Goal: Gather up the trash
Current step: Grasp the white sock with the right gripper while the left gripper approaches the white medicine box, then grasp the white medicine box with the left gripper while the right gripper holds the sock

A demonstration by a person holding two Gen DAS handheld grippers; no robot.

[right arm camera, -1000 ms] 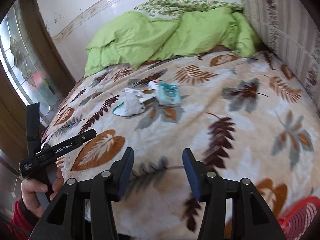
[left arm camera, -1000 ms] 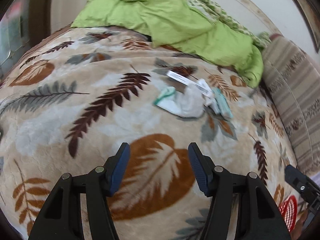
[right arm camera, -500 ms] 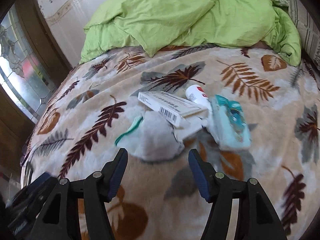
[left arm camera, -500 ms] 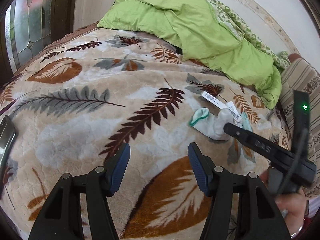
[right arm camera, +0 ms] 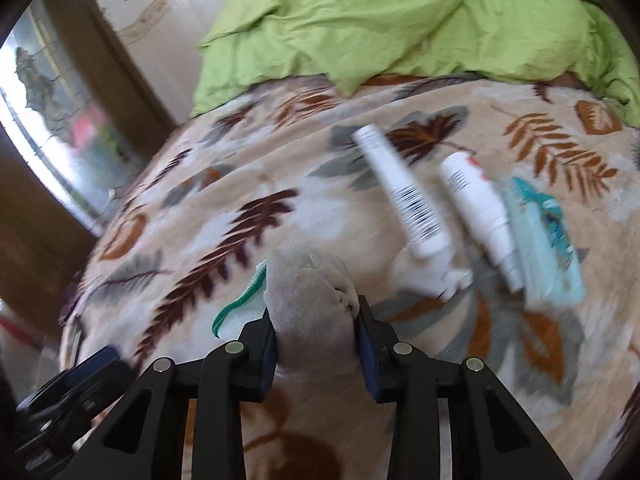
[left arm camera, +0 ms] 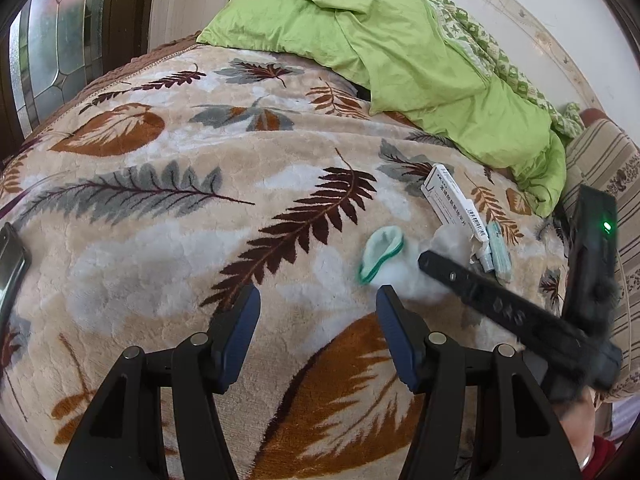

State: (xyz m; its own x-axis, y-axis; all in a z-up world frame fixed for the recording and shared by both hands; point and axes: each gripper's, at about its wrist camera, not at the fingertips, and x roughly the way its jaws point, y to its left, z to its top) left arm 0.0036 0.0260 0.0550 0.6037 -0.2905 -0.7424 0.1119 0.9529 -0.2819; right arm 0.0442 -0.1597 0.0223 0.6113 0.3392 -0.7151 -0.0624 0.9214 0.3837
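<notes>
A grey-white sock with a green cuff (right arm camera: 308, 304) lies on the leaf-patterned blanket (right arm camera: 240, 208). My right gripper (right arm camera: 316, 320) has its jaws closed around the sock's bunched body. Beside it lie a white box with a barcode (right arm camera: 404, 196), a white tube (right arm camera: 480, 204) and a teal packet (right arm camera: 544, 236). In the left wrist view the sock's cuff (left arm camera: 382, 250), the box (left arm camera: 456, 204) and the packet (left arm camera: 500, 252) show, partly behind the right gripper's black body (left arm camera: 512, 312). My left gripper (left arm camera: 316, 328) is open and empty above the blanket, left of the sock.
A green quilt (left arm camera: 384, 52) is piled at the bed's far end. A striped cushion (left arm camera: 600, 184) lies at the right. A dark phone (left arm camera: 10, 264) sits at the blanket's left edge. A stained-glass door (left arm camera: 60, 48) stands at the left.
My right gripper has moved down onto the sock and closed on it. The left gripper has barely moved; its view now shows the right gripper reaching over the trash.
</notes>
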